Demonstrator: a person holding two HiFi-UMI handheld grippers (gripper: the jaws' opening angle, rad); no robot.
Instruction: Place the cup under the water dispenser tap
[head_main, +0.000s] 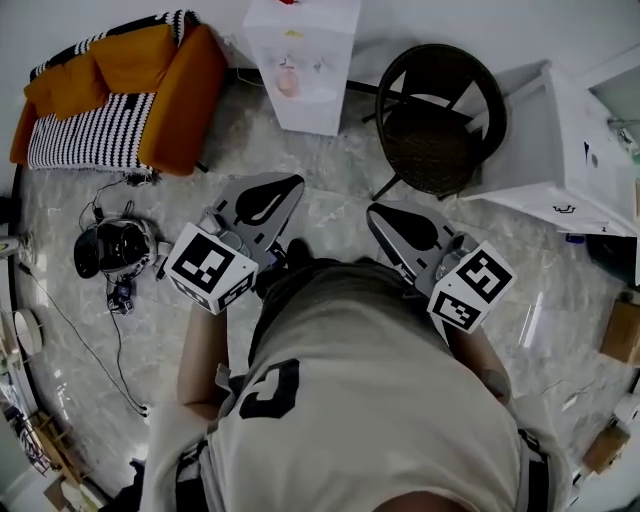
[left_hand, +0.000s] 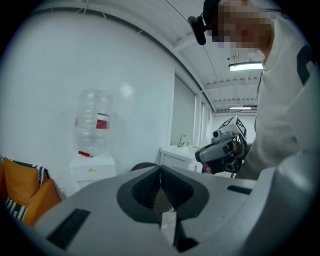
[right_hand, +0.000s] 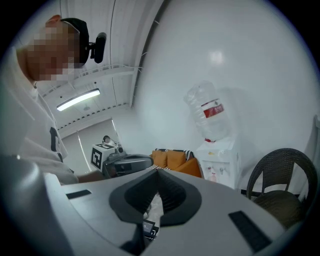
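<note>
Head view: the water dispenser stands at top centre, and a small pink cup sits in its niche under the taps. The left gripper and right gripper both point up the frame toward it, well apart from it, with bare marble floor between. The orange sofa crowds the dispenser's left and the wicker chair its right.

Left gripper view: jaws pressed together, nothing between them. The dispenser is at centre left, with a clear bottle on top.

Right gripper view: jaws closed and empty too. The pink cup shows low in the dispenser, right of centre, and the chair fills the right edge.
</note>
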